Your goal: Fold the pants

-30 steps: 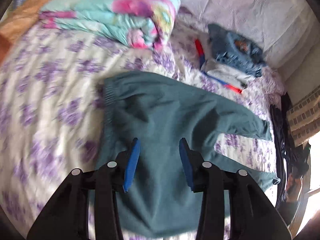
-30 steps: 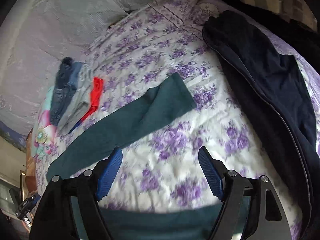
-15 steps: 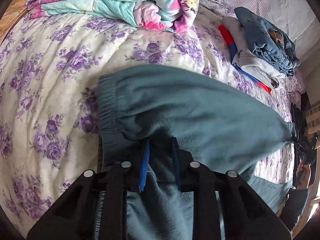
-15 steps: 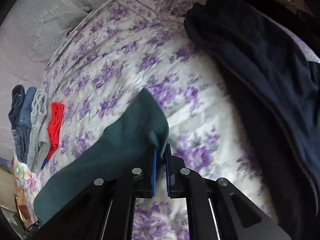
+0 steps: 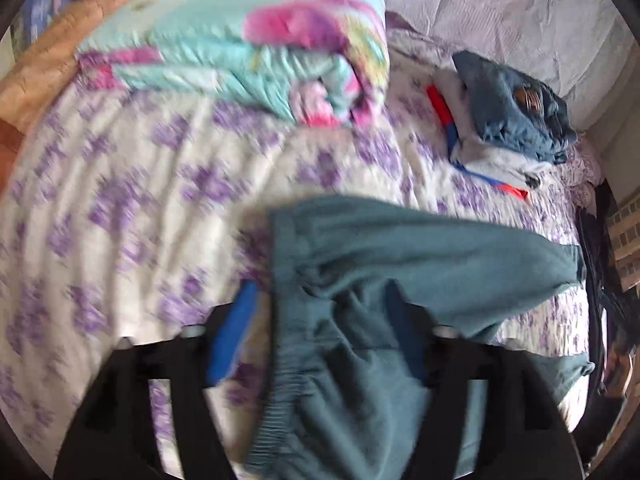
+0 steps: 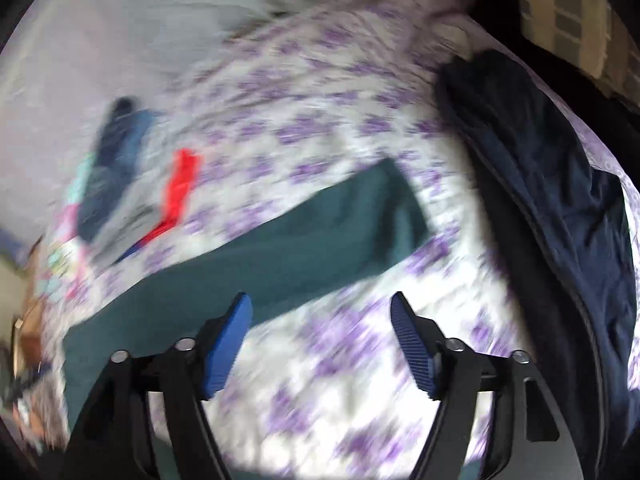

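The teal pants (image 5: 400, 280) lie on the flowered bedsheet (image 5: 140, 200), waistband toward the left and one leg stretched out to the right; a second leg shows lower right, partly under the first. The left gripper (image 5: 320, 328) is spread wide with the bunched waistband lying between its fingers, and nothing appears pinched. The right gripper (image 6: 320, 340) is also wide open above bare sheet, holding nothing, with a pant leg (image 6: 320, 232) just ahead of it. Both views are blurred.

The work looks to be at the lengthwise fold, bringing one leg over the other, and that fold does not look square yet. The next move probably calls for a fresh grip at waistband and cuff, then smoothing the wrinkled seat. A folded quilt (image 5: 248, 40), a stack of clothes (image 5: 508, 120) and a dark jacket (image 6: 540, 200) lie well apart from the pants.
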Demonstrator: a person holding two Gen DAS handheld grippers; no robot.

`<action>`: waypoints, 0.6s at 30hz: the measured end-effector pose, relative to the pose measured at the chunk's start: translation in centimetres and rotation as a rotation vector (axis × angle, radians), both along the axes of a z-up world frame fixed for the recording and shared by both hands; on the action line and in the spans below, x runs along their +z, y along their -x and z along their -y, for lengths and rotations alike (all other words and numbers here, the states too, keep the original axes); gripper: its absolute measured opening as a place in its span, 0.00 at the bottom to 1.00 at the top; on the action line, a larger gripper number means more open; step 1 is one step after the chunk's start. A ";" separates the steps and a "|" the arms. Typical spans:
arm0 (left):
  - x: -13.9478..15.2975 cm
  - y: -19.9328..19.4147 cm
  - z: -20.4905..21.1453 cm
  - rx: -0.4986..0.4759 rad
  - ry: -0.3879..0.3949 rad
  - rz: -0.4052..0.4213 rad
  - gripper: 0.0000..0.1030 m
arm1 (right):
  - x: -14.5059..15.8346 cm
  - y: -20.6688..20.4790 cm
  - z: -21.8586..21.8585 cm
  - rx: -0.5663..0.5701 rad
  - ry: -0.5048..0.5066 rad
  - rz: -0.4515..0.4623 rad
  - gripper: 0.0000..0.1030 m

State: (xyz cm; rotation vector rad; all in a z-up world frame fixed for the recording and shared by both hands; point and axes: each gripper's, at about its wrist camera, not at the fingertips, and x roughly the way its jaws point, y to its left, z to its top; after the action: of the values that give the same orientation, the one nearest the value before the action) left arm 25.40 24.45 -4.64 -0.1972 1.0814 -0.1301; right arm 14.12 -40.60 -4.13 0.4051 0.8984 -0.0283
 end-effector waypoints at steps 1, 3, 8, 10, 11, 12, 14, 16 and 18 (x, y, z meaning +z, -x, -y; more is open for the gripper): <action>0.5 -0.5 -0.3 -0.018 -0.010 0.005 0.75 | 0.1 1.5 -1.3 0.044 -0.020 0.012 0.76; 0.8 -2.4 -0.5 -0.065 -0.022 -0.007 0.75 | -0.1 4.2 -3.6 0.103 -0.053 0.020 0.76; -1.0 -7.1 0.4 -0.178 0.001 -0.062 0.75 | -0.1 8.9 -6.8 0.113 -0.013 0.015 0.76; -2.4 -8.8 0.8 -0.212 0.019 -0.086 0.75 | 0.3 10.3 -7.9 0.081 0.035 0.016 0.76; -2.8 -9.3 1.0 -0.224 0.021 -0.092 0.75 | 0.5 11.1 -8.2 0.067 0.052 0.019 0.76; -3.3 -9.9 1.2 -0.250 0.030 -0.096 0.75 | 0.8 11.5 -8.3 0.056 0.063 0.022 0.76; -4.2 -10.7 1.7 -0.300 0.055 -0.113 0.79 | 1.1 12.0 -8.4 0.046 0.076 0.023 0.76; -5.6 -11.4 2.3 -0.357 0.080 -0.161 0.85 | 1.2 11.5 -8.6 0.040 0.095 0.011 0.76; -6.7 -11.4 3.2 -0.402 0.053 -0.183 0.84 | 1.4 10.3 -9.1 0.051 0.103 -0.007 0.76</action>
State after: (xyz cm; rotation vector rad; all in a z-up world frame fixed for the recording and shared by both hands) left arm 36.78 21.20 -11.37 -0.0372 1.2918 -0.5095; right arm 3.86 -31.45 -2.76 0.2863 0.9097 -0.0288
